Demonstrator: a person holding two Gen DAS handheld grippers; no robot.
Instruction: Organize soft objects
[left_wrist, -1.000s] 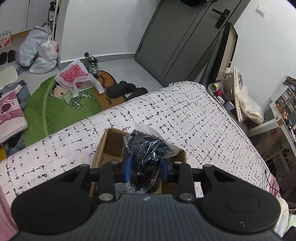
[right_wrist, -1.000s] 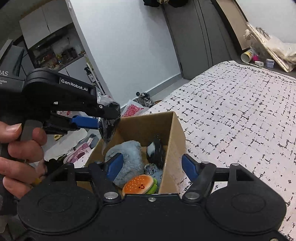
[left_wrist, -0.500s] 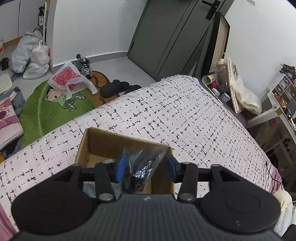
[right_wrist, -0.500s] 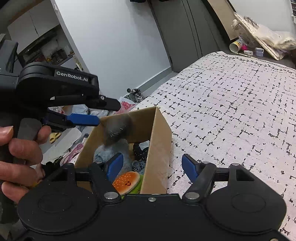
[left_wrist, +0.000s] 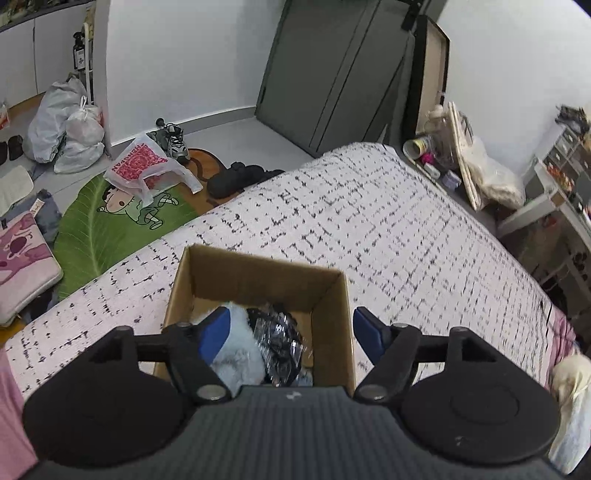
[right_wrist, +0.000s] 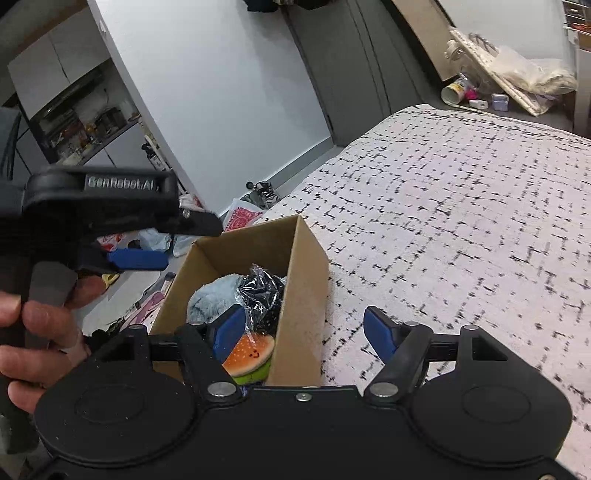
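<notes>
A brown cardboard box (left_wrist: 258, 277) sits on the bed; it also shows in the right wrist view (right_wrist: 303, 295). Inside lie a black item in clear crinkly plastic (left_wrist: 280, 339) (right_wrist: 260, 295), a fluffy light-blue plush (left_wrist: 238, 354) (right_wrist: 214, 299) and a burger-shaped plush (right_wrist: 251, 356). My left gripper (left_wrist: 290, 330) is open and empty just above the box; it shows from the side in the right wrist view (right_wrist: 155, 254). My right gripper (right_wrist: 304, 332) is open and empty over the box's near right wall.
The bed has a white cover with black dashes (left_wrist: 388, 229). On the floor to the left lie a green leaf rug (left_wrist: 110, 221), a red-and-white plastic bag (left_wrist: 140, 166), shoes (left_wrist: 240, 173) and white bags (left_wrist: 66, 125). Clutter stands past the bed's far corner (left_wrist: 443, 147).
My left gripper opened and let go of the plastic-wrapped black item, which dropped into the box beside the blue plush. The left gripper then rose. My right gripper stayed open.
</notes>
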